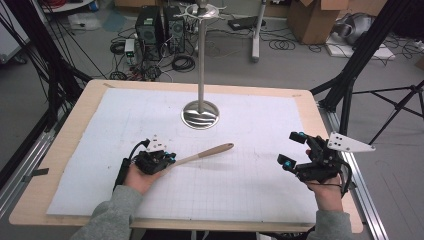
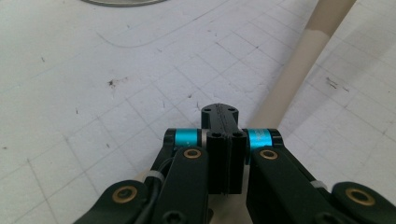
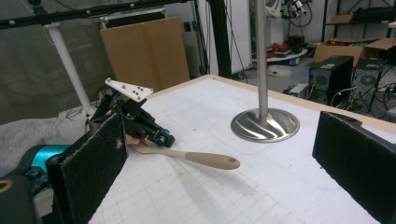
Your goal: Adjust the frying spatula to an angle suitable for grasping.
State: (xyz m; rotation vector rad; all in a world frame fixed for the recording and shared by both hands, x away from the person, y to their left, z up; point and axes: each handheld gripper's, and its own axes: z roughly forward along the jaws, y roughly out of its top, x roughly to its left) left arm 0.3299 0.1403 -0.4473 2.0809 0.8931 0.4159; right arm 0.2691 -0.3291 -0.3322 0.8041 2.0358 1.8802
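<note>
Left gripper (image 1: 169,161) clamps the spoon (image 1: 210,152) mid-table, far from edges.

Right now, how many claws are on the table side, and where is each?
2: the left claw shut on the wooden spoon, the right claw open near the table's right edge.

Spoon (image 1: 207,153) before stand (image 1: 200,114)

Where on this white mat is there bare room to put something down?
Free: the mat left of the metal stand, and the stretch between the wooden spoon and the right gripper. Crowded: around the stand's base and by the left gripper, shut on the spoon.
</note>
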